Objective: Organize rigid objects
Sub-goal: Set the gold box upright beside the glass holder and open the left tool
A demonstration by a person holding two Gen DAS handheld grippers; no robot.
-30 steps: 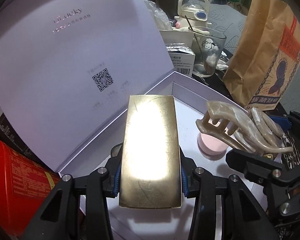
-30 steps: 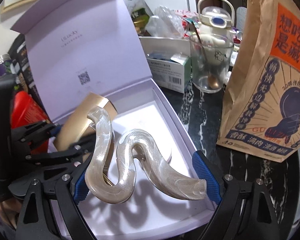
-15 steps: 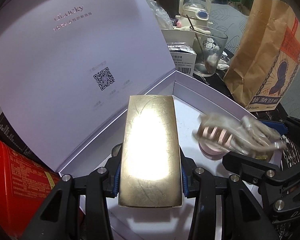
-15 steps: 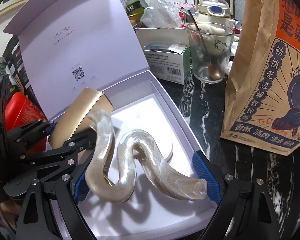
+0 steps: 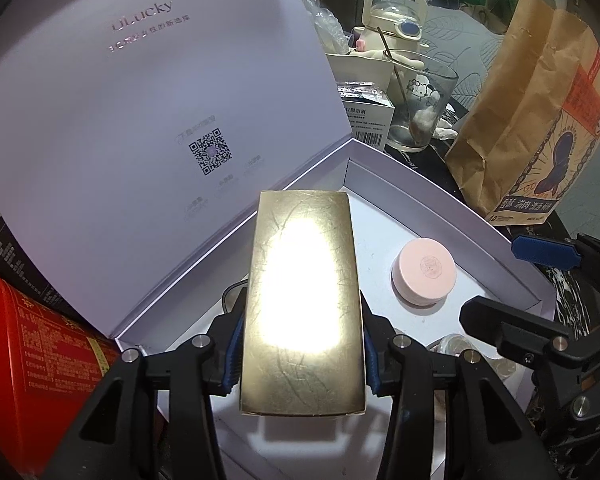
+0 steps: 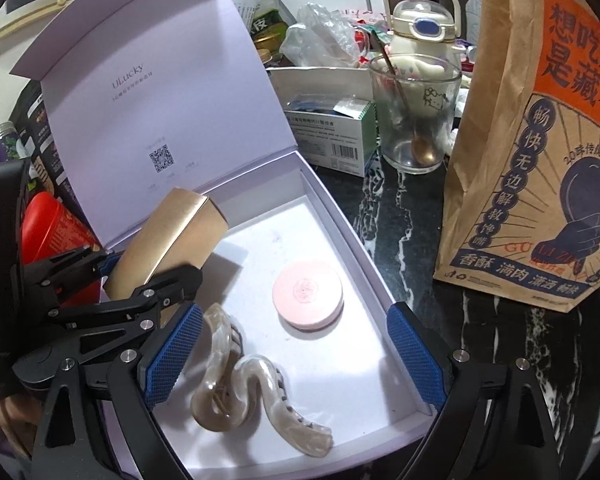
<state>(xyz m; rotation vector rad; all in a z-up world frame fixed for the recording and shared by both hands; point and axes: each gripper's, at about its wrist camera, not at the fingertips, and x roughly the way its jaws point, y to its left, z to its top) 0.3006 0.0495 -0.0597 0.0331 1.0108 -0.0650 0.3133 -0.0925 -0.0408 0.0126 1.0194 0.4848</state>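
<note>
Right wrist view: the left hand-held gripper (image 6: pixel 148 276) squeezes a gold box (image 6: pixel 168 240) over the purple box (image 6: pixel 340 216). Inside it lie a hair clip (image 6: pixel 252 384) and pink jar (image 6: pixel 308 300). Over them, the right hand-held gripper (image 6: pixel 292 364) is wide open.

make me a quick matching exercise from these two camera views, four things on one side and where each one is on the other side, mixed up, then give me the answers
Things:
1. gold box
2. hair claw
3. pink round case
4. spoon

Places:
A. standing in the drinking glass
B. lying loose on the floor of the open lilac box, between the open fingers of the right gripper
C. clamped in the left gripper, above the lilac box
D. flat on the lilac box floor, beyond the hair claw

Pairs: 1-C, 2-B, 3-D, 4-A
</note>
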